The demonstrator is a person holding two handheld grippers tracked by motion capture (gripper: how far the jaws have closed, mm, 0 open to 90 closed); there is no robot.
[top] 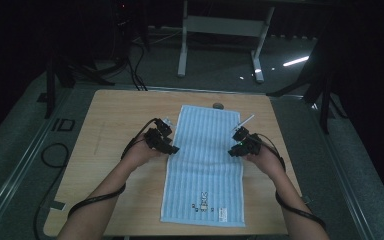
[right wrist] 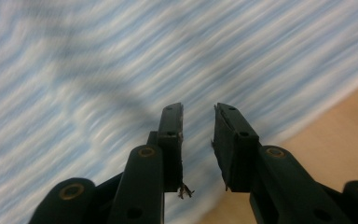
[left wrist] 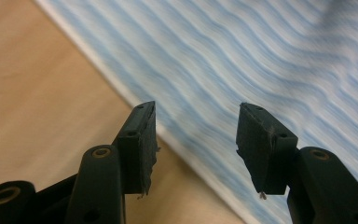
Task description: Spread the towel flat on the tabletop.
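Jaws on my left gripper (left wrist: 196, 140) stand wide apart with nothing between them, hanging over the long left edge of the towel (left wrist: 270, 70): one jaw sits above bare wood, the other above the striped cloth. On my right gripper (right wrist: 198, 144) the jaws are also parted, though by a narrower gap, and they hold nothing; they hover over the towel's opposite long edge, with the wooden counter (right wrist: 340, 126) showing at the lower right of that view.

From the high view I see the towel (top: 205, 165), pale blue with fine white stripes, lying flat and spread lengthwise down the middle of the counter (top: 115, 115), its short near edge close to my side. A small printed figure and a white label sit near that near edge. My left gripper (top: 172, 149) is at the towel's left edge about halfway along it, and my right gripper (top: 231, 151) is at the right edge at much the same height, so the two face each other across the cloth. A hand (top: 140, 152) holds the left one and the other hand (top: 262, 159) the right, cables trailing back along both forearms. Whether the jaw tips touch the cloth I cannot tell.
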